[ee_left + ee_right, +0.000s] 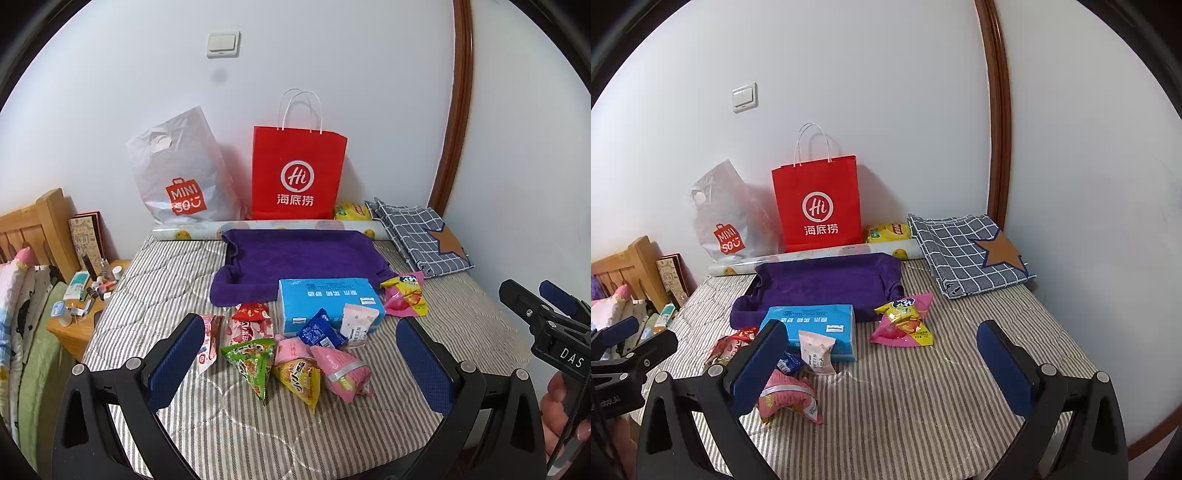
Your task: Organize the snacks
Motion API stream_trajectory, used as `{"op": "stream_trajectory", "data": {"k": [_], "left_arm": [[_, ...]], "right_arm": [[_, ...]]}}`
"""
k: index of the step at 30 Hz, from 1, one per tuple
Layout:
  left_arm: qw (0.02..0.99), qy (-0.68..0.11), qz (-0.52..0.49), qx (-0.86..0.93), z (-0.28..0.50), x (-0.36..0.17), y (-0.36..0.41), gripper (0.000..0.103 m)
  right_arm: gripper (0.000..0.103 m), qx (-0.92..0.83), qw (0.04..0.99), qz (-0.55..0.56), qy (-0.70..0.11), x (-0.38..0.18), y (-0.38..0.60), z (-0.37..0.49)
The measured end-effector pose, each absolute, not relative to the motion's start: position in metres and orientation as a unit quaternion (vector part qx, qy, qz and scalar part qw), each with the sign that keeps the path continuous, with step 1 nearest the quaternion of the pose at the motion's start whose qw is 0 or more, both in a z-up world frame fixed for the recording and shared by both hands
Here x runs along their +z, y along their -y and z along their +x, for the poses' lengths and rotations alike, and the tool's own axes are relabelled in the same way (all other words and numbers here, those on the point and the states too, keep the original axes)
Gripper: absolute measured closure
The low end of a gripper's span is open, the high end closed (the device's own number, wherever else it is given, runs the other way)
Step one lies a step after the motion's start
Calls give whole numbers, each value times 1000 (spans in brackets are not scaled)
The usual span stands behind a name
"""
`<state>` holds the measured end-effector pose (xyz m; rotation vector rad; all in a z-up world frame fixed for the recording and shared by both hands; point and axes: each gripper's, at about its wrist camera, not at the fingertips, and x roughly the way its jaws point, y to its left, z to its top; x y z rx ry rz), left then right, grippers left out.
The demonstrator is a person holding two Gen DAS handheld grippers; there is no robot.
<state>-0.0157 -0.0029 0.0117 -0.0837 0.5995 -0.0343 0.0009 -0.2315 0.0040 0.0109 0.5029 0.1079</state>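
Observation:
Several snack packets lie on the striped bed: a green one, a yellow one, a pink one, a blue one and a red one. A blue tissue pack sits behind them, in front of a purple towel. A pink-and-yellow packet lies apart to the right. My left gripper stands open over the pile, holding nothing. My right gripper is open too, above bare bedding right of the pile. A red paper bag stands at the wall.
A white plastic bag leans beside the red bag. A rolled printed sheet and a yellow packet lie at the wall. A folded checked cloth fills the far right corner. A cluttered bedside table stands left.

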Motion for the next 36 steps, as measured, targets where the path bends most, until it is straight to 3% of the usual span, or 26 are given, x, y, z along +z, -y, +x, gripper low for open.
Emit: {"op": "stream_trajectory", "data": {"k": [36], "left_arm": [[955,-293,-35,-10,-19,14,1,0]], "right_arm": [[0,57,967,1,-247,5,224,-3]]}}
